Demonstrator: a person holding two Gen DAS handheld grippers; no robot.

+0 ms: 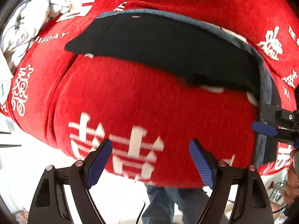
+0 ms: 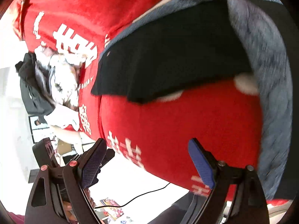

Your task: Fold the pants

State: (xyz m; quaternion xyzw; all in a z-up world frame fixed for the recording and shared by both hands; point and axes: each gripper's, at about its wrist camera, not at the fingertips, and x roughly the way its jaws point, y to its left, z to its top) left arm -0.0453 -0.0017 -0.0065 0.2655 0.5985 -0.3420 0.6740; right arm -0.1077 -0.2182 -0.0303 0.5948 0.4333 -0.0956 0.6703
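Black pants (image 1: 158, 44) with a grey-blue fleece inside (image 1: 261, 85) lie on a red blanket with white characters (image 1: 149, 102). One black part is folded over. In the right wrist view the pants (image 2: 168, 61) show the same fold, with the fleece side (image 2: 271, 74) running down the right. My left gripper (image 1: 150, 160) is open and empty above the blanket, short of the pants. My right gripper (image 2: 147, 160) is open and empty too; it also shows at the right edge of the left wrist view (image 1: 276, 125), beside the fleece edge.
A heap of white and grey clothes (image 1: 28, 22) lies at the far left of the blanket; it also shows in the right wrist view (image 2: 56, 85). The blanket's near edge drops to a white floor (image 2: 130, 183) with a black cable (image 2: 142, 194).
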